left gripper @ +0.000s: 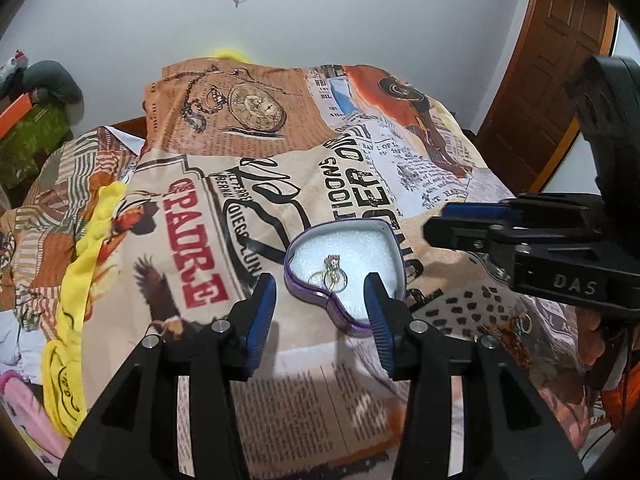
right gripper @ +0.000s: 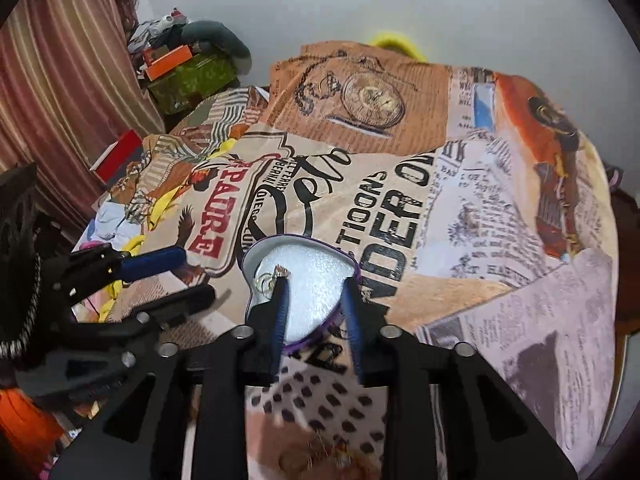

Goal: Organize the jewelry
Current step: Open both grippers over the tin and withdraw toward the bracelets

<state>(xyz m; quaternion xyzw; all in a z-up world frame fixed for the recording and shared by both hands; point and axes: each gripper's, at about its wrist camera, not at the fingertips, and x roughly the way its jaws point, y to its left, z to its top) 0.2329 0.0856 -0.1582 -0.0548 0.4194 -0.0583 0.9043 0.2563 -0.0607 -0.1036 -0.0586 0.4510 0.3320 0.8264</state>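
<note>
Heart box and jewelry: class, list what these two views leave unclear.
- Ring in the heart box: too small to tell its stone, both views.
- Box's near edge: hidden by right gripper fingers, right view.
- Loose jewelry: blurred, partly behind left gripper, left view.

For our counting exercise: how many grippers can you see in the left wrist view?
2. The left gripper sits at the bottom centre, open beside the heart box. The right gripper enters from the right edge.
</note>
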